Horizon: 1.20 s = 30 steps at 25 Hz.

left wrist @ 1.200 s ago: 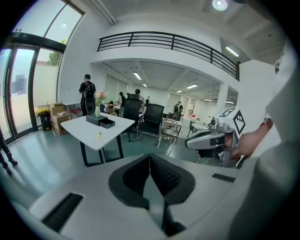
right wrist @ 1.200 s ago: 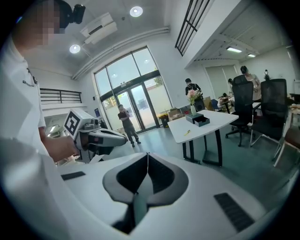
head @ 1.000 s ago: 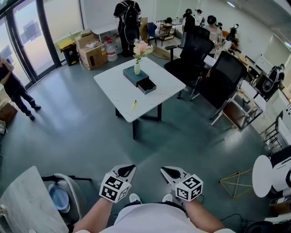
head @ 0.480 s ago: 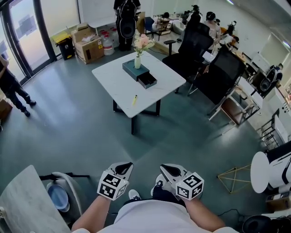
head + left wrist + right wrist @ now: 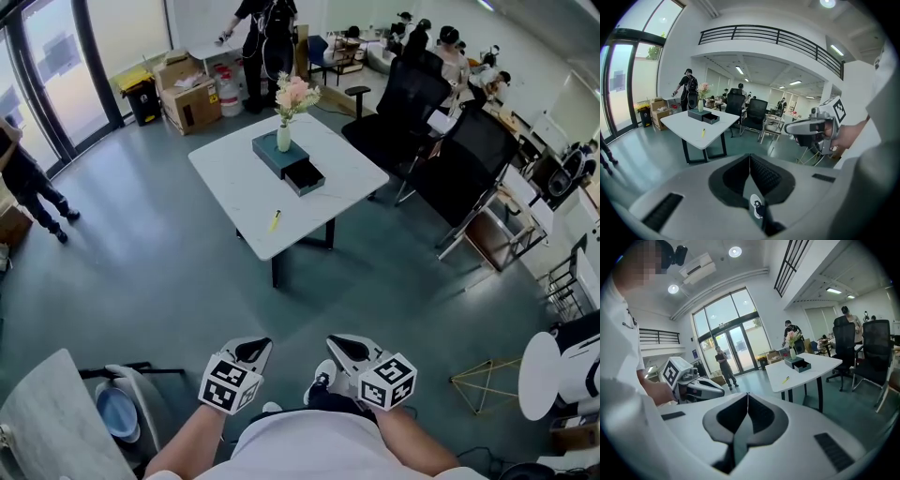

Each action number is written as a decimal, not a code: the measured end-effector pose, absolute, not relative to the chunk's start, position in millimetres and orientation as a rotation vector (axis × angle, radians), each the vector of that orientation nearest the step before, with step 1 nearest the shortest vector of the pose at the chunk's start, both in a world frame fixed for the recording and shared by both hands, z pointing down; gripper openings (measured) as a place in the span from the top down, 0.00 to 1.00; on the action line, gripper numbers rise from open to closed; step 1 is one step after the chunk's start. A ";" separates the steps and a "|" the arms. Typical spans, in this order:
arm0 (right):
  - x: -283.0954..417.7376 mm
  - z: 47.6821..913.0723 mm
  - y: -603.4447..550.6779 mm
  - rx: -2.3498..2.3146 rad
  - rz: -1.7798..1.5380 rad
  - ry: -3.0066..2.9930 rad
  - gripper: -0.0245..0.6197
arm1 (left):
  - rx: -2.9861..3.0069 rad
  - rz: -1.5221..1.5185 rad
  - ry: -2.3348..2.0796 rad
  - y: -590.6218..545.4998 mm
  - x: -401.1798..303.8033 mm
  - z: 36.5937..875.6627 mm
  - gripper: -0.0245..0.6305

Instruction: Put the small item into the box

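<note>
A small yellow item [image 5: 276, 219] lies on the white table [image 5: 244, 187], near its front edge; it also shows as a yellow item [image 5: 703, 132] in the left gripper view and a yellow item [image 5: 786, 379] in the right gripper view. Behind it sits a dark teal box [image 5: 291, 161] with its drawer pulled open, a vase of pink flowers [image 5: 287, 110] on top. My left gripper [image 5: 256, 350] and right gripper [image 5: 341, 346] are held side by side close to my body, far from the table, both shut and empty.
Black office chairs [image 5: 417, 103] stand right of the table. Cardboard boxes [image 5: 190, 89] and a yellow-lidded bin [image 5: 141, 94] sit at the back left. A person [image 5: 28, 183] stands at the left by the glass doors, others at the back. A grey table corner [image 5: 56, 422] is near my left.
The table now sits slightly nearer and lower in the head view as I walk toward it. Both grippers stay shut, side by side. A person at the back has moved.
</note>
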State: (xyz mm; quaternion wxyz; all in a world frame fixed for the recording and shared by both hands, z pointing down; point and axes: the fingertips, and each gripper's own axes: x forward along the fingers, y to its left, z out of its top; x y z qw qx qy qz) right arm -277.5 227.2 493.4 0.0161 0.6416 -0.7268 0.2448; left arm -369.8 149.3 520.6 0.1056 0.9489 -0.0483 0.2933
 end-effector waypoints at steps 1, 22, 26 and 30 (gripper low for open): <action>-265.2 488.6 221.3 1.997 0.747 -2.269 0.94 | 2.801 0.864 -0.149 143.9 -357.7 517.2 0.94; -49.1 496.1 237.7 2.159 0.795 -2.176 0.94 | 2.845 0.978 0.106 153.9 -107.4 520.2 0.94; -26.6 501.3 230.9 2.191 0.811 -2.153 0.94 | 2.833 1.008 0.155 146.4 -80.1 530.3 0.94; 1.4 507.6 214.7 2.208 0.825 -2.101 0.94 | 2.837 1.010 0.255 132.0 -39.0 534.7 0.94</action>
